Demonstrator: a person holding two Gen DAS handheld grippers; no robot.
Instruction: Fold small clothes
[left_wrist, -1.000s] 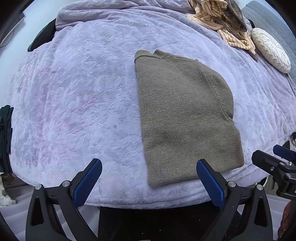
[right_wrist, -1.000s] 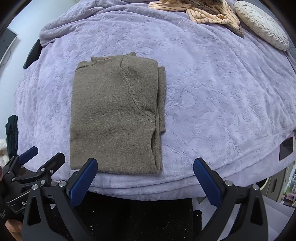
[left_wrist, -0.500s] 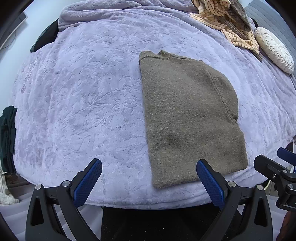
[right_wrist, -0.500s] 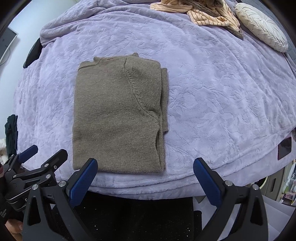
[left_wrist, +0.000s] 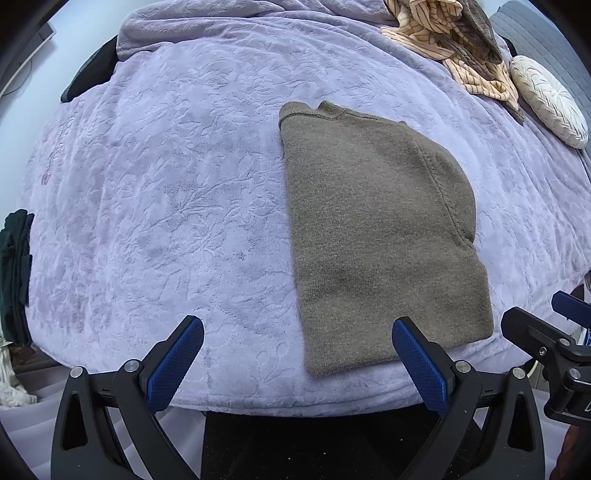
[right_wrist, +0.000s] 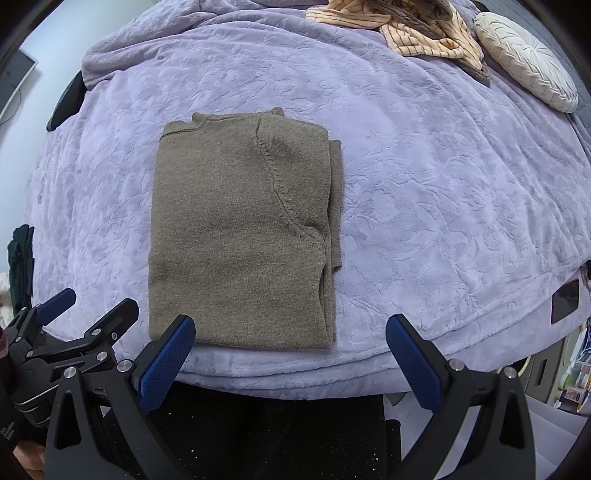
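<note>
The striped garment (right_wrist: 406, 26) and dark clothes (left_wrist: 14, 273) are cut off by the frame edges.

A bed (left_wrist: 155, 206) fills most of both views, covered by a lavender blanket (right_wrist: 424, 177) embossed with a leafy pattern and rumpled along its far edge. At the far right corner lie a round cream pillow (left_wrist: 548, 99) with radiating pleats and, just beside it, a heap of striped cloth (left_wrist: 458, 48); grey quilted fabric (left_wrist: 539, 44) shows behind the pillow. A pale wall (left_wrist: 74, 33) rises beyond the left side, dark fabric (left_wrist: 14, 269) hangs at the left edge, the floor (right_wrist: 288, 435) under the near edge is dark, and cluttered shelves (right_wrist: 576, 373) sit at the far right.
</note>
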